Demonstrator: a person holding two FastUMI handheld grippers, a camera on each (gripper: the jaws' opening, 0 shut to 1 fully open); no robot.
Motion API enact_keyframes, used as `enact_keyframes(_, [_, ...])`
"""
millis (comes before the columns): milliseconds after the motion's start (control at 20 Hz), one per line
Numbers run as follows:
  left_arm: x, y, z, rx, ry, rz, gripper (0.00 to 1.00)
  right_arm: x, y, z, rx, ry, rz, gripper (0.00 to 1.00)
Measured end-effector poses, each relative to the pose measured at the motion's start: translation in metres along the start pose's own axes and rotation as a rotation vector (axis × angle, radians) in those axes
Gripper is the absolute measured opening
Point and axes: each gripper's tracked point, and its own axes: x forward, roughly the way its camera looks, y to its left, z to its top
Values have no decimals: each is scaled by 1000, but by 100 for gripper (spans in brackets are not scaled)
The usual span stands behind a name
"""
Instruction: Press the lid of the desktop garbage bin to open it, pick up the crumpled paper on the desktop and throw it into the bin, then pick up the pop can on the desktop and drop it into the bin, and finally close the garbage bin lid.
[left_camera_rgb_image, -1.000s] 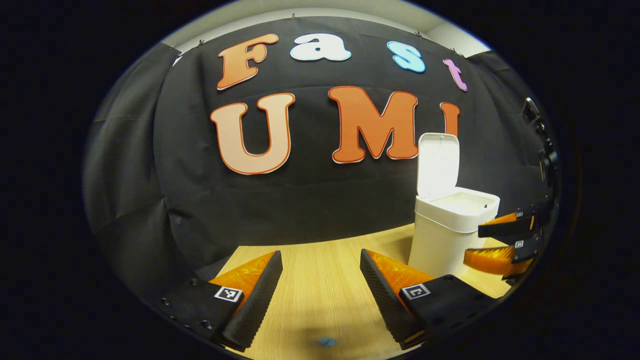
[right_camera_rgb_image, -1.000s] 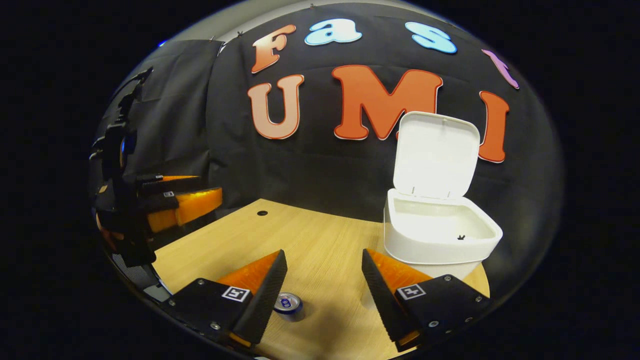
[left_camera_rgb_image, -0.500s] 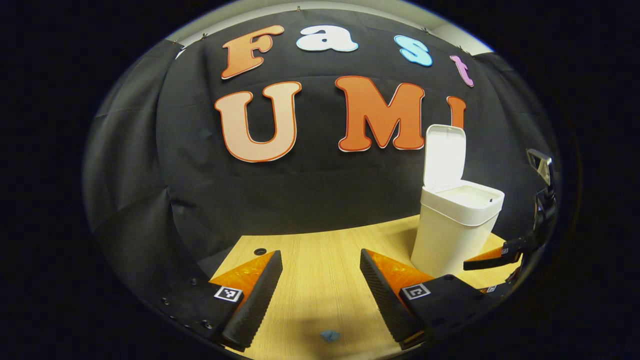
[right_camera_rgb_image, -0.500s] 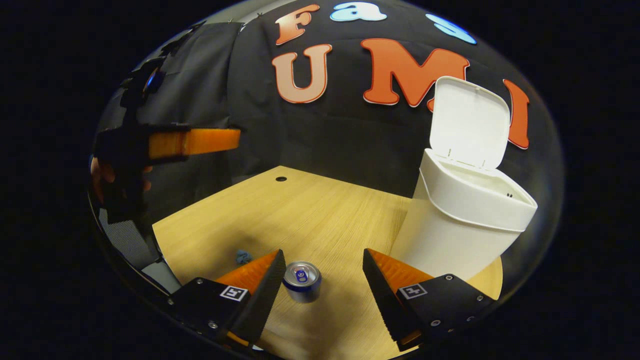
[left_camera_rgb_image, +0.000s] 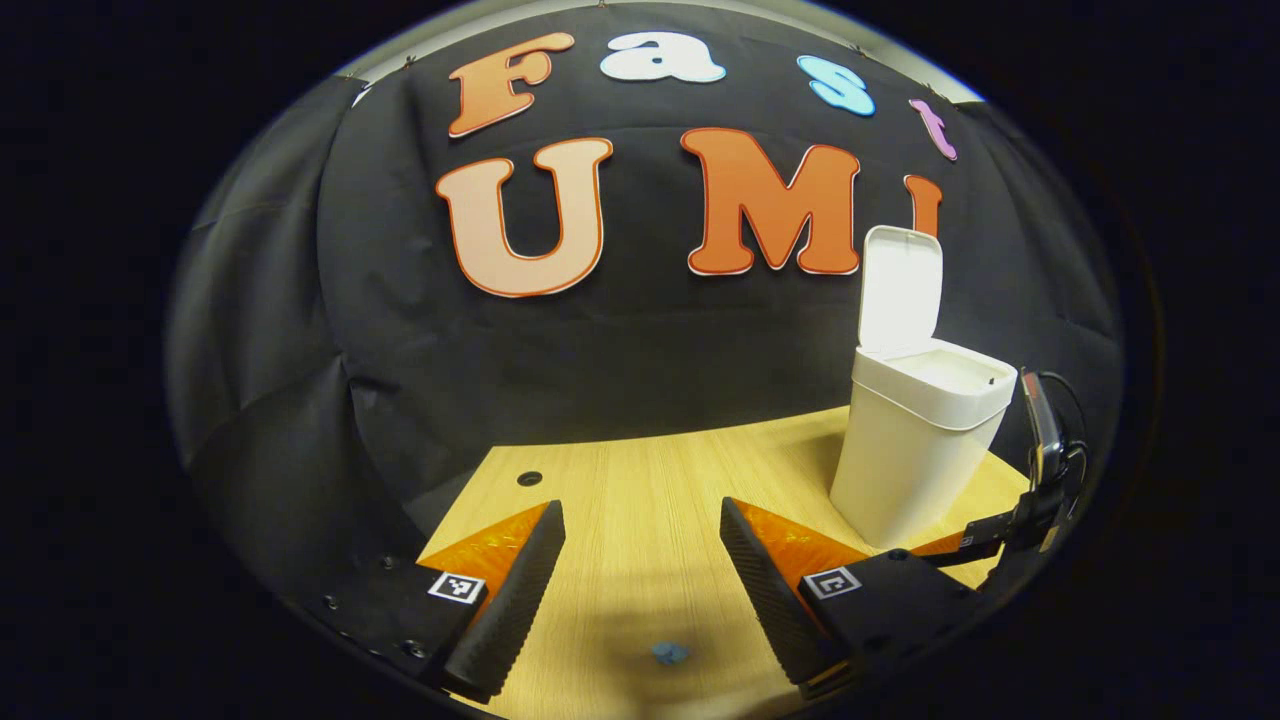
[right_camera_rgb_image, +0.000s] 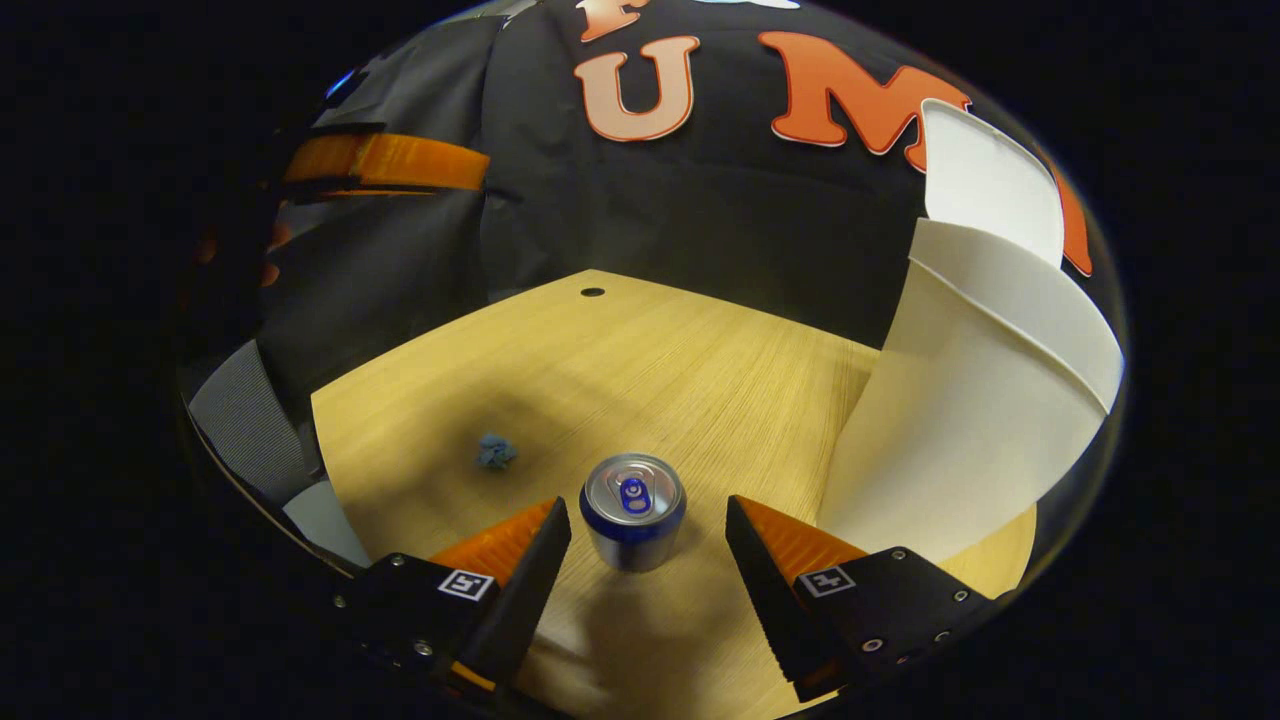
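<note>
Pop can (right_camera_rgb_image: 633, 510), a silver-topped blue aluminium cylinder with a blue pull tab, stands upright on the light wood-grain desk (right_camera_rgb_image: 640, 370), seen from above in the right gripper view. It sits between the 2 spread fingers of the right gripper (right_camera_rgb_image: 648, 560), a gap showing on each side, so neither finger touches it. Just right of it rises the white plastic desktop garbage bin (right_camera_rgb_image: 960, 420), its flat white lid (right_camera_rgb_image: 990, 185) tipped up and open against the black cloth wall. Left of the can, a little apart, lies a small crumpled ball of blue paper (right_camera_rgb_image: 495, 452) on the desk. A small dark round hole (right_camera_rgb_image: 592, 292) marks the far side of the desk.

In the left gripper view the left gripper (left_camera_rgb_image: 642, 575) hangs above the desk with its 2 fingers spread wide and nothing between them; the blue paper (left_camera_rgb_image: 669, 653) lies on the wood below them. The bin (left_camera_rgb_image: 915, 450) stands at the right with the lid (left_camera_rgb_image: 900, 290) upright, and the right gripper (left_camera_rgb_image: 985, 540) shows low beside its base; its own finger state cannot be told from there
</note>
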Motion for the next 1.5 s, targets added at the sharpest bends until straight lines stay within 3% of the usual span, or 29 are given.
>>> enact_keyframes(550, [-4,22,-9,18,37,39,100,44,6,-37,-17,80,17,95])
enact_keyframes(800, [-5,30,-13,32,53,50,97,60,6,-45,-12,92,23,89])
enact_keyframes(850, [-5,30,-14,31,57,50,97,61,8,-46,-10,91,21,82])
enact_keyframes(900, [-5,31,-15,31,58,49,100,61,11,-45,-7,88,25,85])
enact_keyframes(950, [-3,31,-15,29,60,47,100,60,9,-45,-5,88,27,76])
enact_keyframes(1000, [-3,30,-17,26,62,44,100,60,8,-45,-3,88,30,81])
enact_keyframes(1500, [15,8,-53,-30,160,-31,97,52,6,-33,30,73,-11,78])
